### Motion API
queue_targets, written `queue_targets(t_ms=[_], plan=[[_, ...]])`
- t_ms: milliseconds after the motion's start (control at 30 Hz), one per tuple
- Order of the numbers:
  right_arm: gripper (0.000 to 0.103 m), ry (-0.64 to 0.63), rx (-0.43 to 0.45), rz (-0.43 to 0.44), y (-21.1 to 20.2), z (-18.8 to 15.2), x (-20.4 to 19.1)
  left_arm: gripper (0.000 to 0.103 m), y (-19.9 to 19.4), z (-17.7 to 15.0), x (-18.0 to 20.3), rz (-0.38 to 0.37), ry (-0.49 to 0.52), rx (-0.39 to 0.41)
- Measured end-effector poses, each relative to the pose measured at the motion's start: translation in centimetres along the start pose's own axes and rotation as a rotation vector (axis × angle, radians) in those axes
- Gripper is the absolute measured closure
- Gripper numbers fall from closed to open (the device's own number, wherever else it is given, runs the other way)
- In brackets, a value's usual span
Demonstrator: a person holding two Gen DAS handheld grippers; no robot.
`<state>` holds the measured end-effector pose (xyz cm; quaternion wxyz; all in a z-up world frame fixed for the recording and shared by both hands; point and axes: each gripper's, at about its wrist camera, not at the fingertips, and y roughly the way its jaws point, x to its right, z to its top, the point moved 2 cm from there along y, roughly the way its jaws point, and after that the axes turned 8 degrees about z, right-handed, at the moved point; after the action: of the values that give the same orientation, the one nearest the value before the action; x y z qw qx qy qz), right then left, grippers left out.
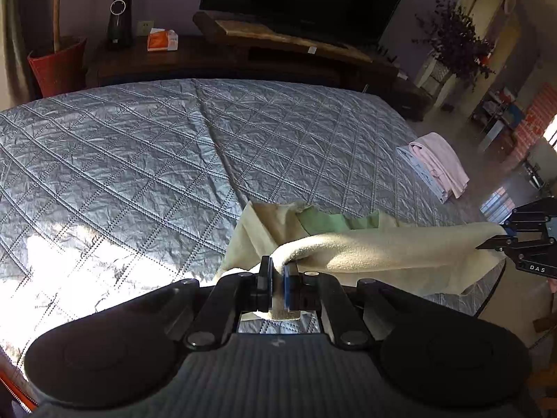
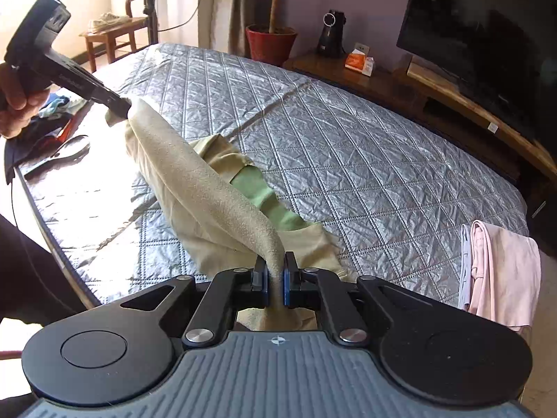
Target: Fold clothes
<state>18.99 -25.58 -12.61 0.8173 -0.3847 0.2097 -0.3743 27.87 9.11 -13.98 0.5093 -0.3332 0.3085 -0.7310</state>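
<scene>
Above the bed (image 1: 139, 146), each gripper, left gripper (image 1: 277, 271) and right gripper (image 2: 276, 271), is clamping the cream garment (image 2: 209, 202); folding is barely starting, two folded pieces (image 2: 497, 271) are lying aside.

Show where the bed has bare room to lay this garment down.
Bare quilt from the garment out to the TV-side edge. Crowded: folded stack at the right corner, clothes pile beside the left tool.
</scene>
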Motion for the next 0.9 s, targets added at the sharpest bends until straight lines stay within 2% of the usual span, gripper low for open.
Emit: queue_targets(t_ms=[133, 233, 300, 433, 467, 533, 600, 667, 733, 833, 900], plan=[[0.093, 0.083, -0.048, 0.011, 3.8, 1.2, 4.2, 0.097, 5.2, 3.0, -0.4, 0.038, -0.035, -0.032], [0.091, 0.111, -0.093, 0.002, 7.2, 0.7, 6.1, 0.097, 9.2, 3.7, -0.2, 0.084, -0.031, -0.073], [0.082, 0.116, -0.114, -0.016, 9.0, 0.0, 7.0, 0.096, 11.3, 3.5, -0.4, 0.102, -0.052, -0.102], [0.077, 0.086, -0.128, -0.074, 10.9, -1.6, 7.7, 0.087, 12.4, 2.5, -1.4, 0.116, -0.1, -0.096], [0.069, 0.062, -0.119, -0.097, 10.8, -1.9, 7.6, 0.081, 12.2, 2.5, -1.7, 0.124, -0.101, -0.091], [0.057, 0.041, -0.089, -0.173, 9.7, -2.1, 7.7, 0.079, 11.4, 2.7, -2.6, 0.135, -0.115, -0.074], [0.058, 0.074, -0.03, -0.239, 8.1, -2.4, 8.3, 0.078, 10.3, 3.1, -3.7, 0.18, -0.14, -0.046], [0.057, 0.079, 0.033, -0.286, 6.9, -2.0, 8.2, 0.08, 9.1, 4.0, -4.1, 0.259, -0.136, 0.005], [0.057, 0.065, 0.097, -0.312, 6.2, -1.2, 7.6, 0.08, 8.6, 4.9, -3.5, 0.26, -0.136, 0.047], [0.062, 0.083, 0.119, -0.215, 8.4, 0.9, 6.4, 0.08, 8.8, 5.4, -1.0, 0.209, -0.131, 0.074], [0.071, 0.127, 0.136, -0.156, 10.1, 2.1, 5.9, 0.079, 10.0, 4.9, 1.4, 0.152, -0.094, 0.062]])
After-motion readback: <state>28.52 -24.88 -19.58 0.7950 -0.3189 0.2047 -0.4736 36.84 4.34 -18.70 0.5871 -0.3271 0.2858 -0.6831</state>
